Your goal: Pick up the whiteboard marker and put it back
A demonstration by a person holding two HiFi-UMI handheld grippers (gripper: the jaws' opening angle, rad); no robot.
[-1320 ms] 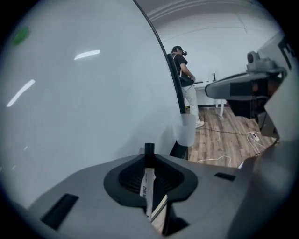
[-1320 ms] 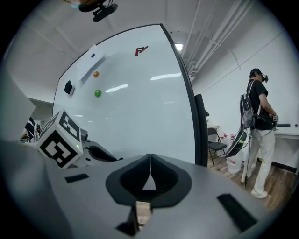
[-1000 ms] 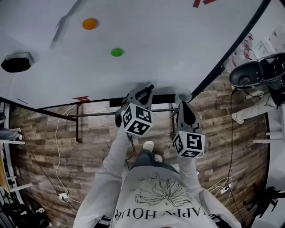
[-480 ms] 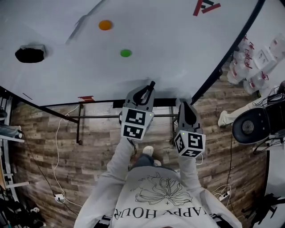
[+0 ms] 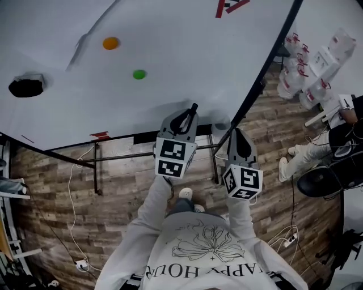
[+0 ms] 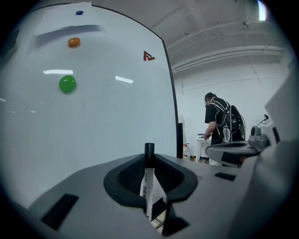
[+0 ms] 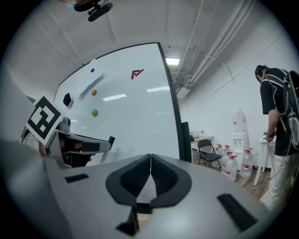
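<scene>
My left gripper point(image 5: 187, 115) point(image 6: 149, 158) is shut on the whiteboard marker point(image 6: 148, 179), a white barrel with a black cap point(image 5: 194, 106) that sticks out past the jaws toward the whiteboard point(image 5: 170, 39). In the left gripper view the marker stands upright between the pads, close to the board's white face point(image 6: 93, 116). My right gripper point(image 5: 237, 135) point(image 7: 150, 161) hangs beside it on the right, shut with nothing between its pads. It points at the board's right edge. The left gripper point(image 7: 70, 142) shows at the left of the right gripper view.
On the whiteboard are a green magnet point(image 5: 139, 74), an orange magnet point(image 5: 110, 42), a black eraser point(image 5: 25, 86) at the left and a red logo point(image 5: 229, 5). Water bottles point(image 5: 300, 68) stand at the right. A person point(image 6: 219, 126) stands beyond the board's black frame point(image 6: 174, 107).
Both grippers have risen a little toward the whiteboard, and the left one has rolled, so its marker cube now faces squarer to the head camera. The marker stays gripped. The head view has swung.
</scene>
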